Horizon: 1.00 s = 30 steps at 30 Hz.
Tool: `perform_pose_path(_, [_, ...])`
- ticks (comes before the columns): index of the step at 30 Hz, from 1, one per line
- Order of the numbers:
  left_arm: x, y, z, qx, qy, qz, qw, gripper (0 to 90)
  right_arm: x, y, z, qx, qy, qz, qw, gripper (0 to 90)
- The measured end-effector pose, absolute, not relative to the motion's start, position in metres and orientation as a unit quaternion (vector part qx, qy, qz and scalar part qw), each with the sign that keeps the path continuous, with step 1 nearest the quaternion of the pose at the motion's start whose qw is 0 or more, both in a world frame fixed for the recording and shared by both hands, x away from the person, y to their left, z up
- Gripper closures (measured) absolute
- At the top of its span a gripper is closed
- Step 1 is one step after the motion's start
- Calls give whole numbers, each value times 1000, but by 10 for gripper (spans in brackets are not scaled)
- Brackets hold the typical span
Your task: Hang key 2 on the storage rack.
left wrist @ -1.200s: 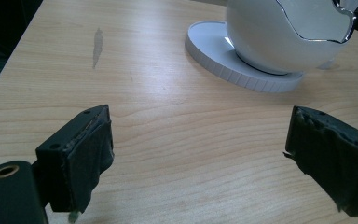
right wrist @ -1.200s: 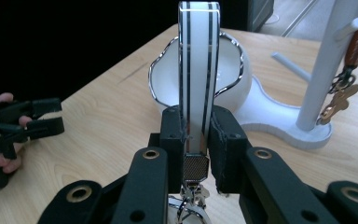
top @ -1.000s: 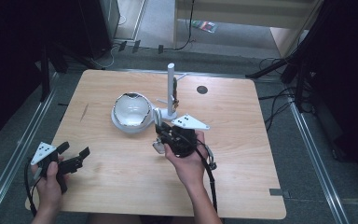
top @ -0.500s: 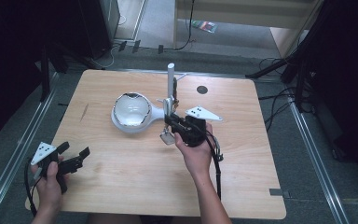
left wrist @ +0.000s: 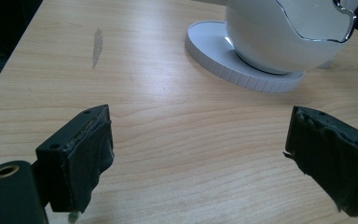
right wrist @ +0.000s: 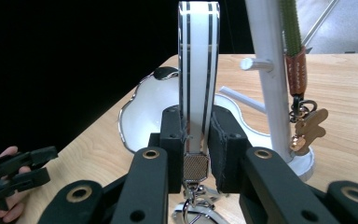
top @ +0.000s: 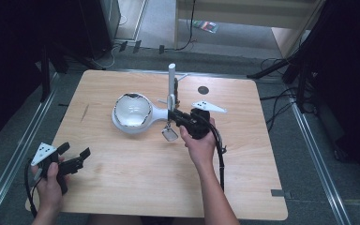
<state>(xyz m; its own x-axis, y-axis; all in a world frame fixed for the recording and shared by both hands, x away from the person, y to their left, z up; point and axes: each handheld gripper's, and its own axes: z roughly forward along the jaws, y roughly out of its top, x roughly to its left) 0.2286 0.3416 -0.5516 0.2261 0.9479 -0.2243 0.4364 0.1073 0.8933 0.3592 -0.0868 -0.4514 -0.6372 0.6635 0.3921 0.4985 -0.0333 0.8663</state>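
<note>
My right gripper (top: 176,116) is shut on a white strap with black stripes (right wrist: 198,70); the strap stands upright between the pads, and its metal clasp (right wrist: 196,170) hangs below them. In the high view the strap's lower end (top: 170,135) dangles under the jaws, close to the white pegged stand (top: 171,84). A brown and green key strap with a bear charm (right wrist: 304,123) hangs on the stand's pole (right wrist: 271,93). A white dish with a chrome rim (top: 132,110) sits left of the pole. My left gripper (top: 75,157) rests open at the table's near left, nothing between its pads (left wrist: 81,158).
The wooden table (top: 131,187) has a dark round hole (top: 203,90) at the back and a grey smear (left wrist: 97,44) left of the dish's base (left wrist: 223,60). Cables and metal rails lie on the floor around the table.
My right gripper has carried the strap away from the person and a little right, up to the stand's pole. The left gripper has stayed where it was.
</note>
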Motion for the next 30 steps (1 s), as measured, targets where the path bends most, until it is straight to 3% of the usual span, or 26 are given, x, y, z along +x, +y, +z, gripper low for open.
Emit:
perform_pose_path(11, [229,342,-552,614,563,263,487,81,377,-95,-459,436,676,594,16,777])
perform_pose_path(30, [229,342,-552,615,563,263,486,81,393,-99,-472,453,663,596,-18,773])
